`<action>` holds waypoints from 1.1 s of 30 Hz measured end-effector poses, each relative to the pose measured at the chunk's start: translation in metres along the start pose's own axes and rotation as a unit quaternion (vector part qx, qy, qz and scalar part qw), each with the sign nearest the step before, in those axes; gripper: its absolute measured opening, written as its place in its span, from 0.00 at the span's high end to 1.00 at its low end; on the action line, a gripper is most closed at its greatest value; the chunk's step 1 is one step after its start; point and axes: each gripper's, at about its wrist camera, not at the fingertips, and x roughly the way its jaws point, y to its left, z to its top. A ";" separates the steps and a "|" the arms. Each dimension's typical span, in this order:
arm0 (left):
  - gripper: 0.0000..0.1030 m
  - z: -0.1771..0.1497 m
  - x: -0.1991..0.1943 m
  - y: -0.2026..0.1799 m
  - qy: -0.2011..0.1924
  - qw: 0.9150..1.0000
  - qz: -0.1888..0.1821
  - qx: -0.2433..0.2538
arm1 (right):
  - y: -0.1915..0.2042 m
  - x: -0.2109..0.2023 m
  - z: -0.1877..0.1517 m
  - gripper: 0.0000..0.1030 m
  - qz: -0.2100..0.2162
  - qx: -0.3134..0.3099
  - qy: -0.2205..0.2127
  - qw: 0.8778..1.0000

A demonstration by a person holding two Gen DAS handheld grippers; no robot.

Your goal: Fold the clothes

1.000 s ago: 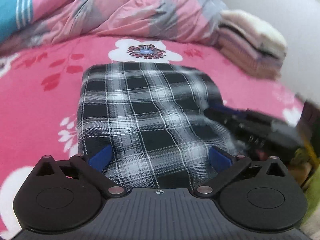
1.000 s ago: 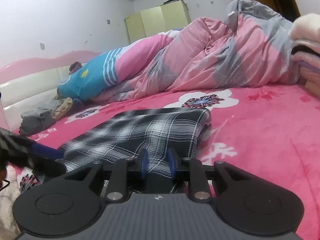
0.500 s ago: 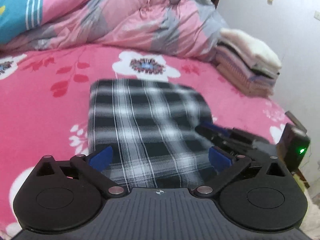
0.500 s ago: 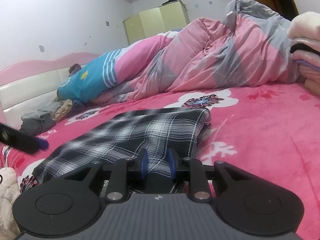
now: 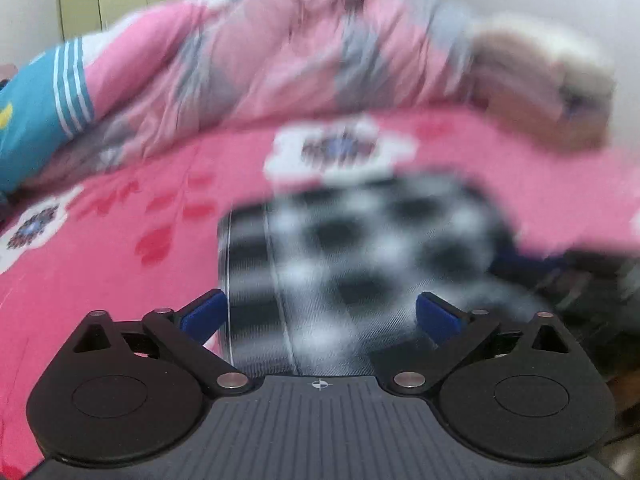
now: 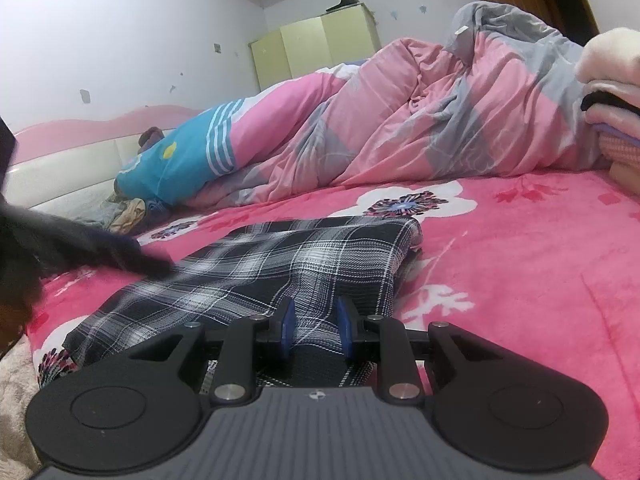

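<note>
Plaid garment (image 6: 280, 264), black and white in a woven check, is laid folded flat on the fuzzy pink floral bedspread (image 6: 520, 280), directly ahead of both tools. Its near hem is pinched by the right gripper (image 6: 314, 330), blue pads drawn narrow with cloth bunched between them. The left gripper (image 5: 320, 316) is held spread wide, nothing gripped, the blurred fabric seen between its fingers. Open bedspread is left to the right gripper's right; beyond the far edge, a rumpled pink-and-grey quilt (image 6: 420, 120) and stacked folded clothes (image 6: 612, 96) are heaped.
</note>
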 end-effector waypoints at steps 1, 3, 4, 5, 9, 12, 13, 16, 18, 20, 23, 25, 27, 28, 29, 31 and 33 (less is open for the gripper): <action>0.03 -0.002 0.008 -0.001 0.004 1.000 0.010 0.005 | 0.000 0.000 0.002 0.76 0.000 -0.001 0.004 1.000; 0.02 -0.005 0.012 0.002 0.003 1.000 0.010 -0.006 | 0.000 -0.001 0.007 0.75 0.001 -0.002 0.012 1.000; 0.02 -0.005 0.012 0.003 0.002 1.000 0.008 -0.008 | 0.000 -0.001 0.009 0.75 0.002 -0.003 0.016 1.000; 0.02 -0.006 0.012 0.004 0.000 1.000 0.005 -0.008 | 0.000 -0.001 0.011 0.75 0.002 -0.004 0.021 1.000; 0.01 -0.009 0.013 0.009 -0.009 1.000 -0.005 -0.017 | -0.006 0.002 0.047 0.75 0.008 -0.013 0.011 1.000; 0.00 -0.011 0.014 0.009 -0.014 1.000 -0.008 -0.021 | -0.014 0.024 0.065 0.75 -0.007 -0.034 0.017 0.999; 0.00 -0.012 0.013 0.009 -0.016 1.000 -0.008 -0.022 | -0.019 0.035 0.066 0.75 -0.007 -0.031 0.027 0.999; 0.00 -0.012 0.012 0.012 -0.018 0.999 -0.014 -0.028 | -0.034 0.068 0.056 0.73 -0.008 -0.011 0.080 0.997; 0.00 -0.012 0.011 0.014 -0.020 0.999 -0.019 -0.034 | -0.041 0.071 0.058 0.73 0.000 0.011 0.092 0.996; 0.00 -0.012 0.006 0.019 -0.021 0.998 -0.025 -0.044 | -0.034 0.067 0.076 0.73 -0.015 0.001 0.101 0.995; 0.00 -0.015 -0.006 0.026 -0.026 0.997 -0.035 -0.062 | -0.011 0.064 0.107 0.72 -0.016 -0.033 0.101 0.994; 0.00 -0.020 -0.015 0.032 -0.029 0.996 -0.042 -0.078 | 0.013 0.076 0.124 0.72 0.017 -0.056 0.111 0.992; 0.00 -0.026 -0.022 0.038 -0.028 0.993 -0.056 -0.099 | 0.038 0.096 0.137 0.72 0.048 -0.077 0.131 0.987; 0.00 -0.029 -0.024 0.040 -0.026 0.992 -0.062 -0.111 | 0.051 0.110 0.141 0.72 0.063 -0.087 0.147 0.983; 0.00 -0.033 -0.026 0.041 -0.025 0.990 -0.068 -0.119 | 0.062 0.125 0.143 0.72 0.074 -0.096 0.163 0.979; 0.00 -0.041 -0.030 0.040 -0.027 0.989 -0.076 -0.121 | 0.080 0.160 0.138 0.73 0.090 -0.108 0.201 0.970; 0.00 -0.045 -0.031 0.038 -0.028 0.990 -0.077 -0.116 | 0.089 0.200 0.126 0.74 0.087 -0.104 0.245 0.960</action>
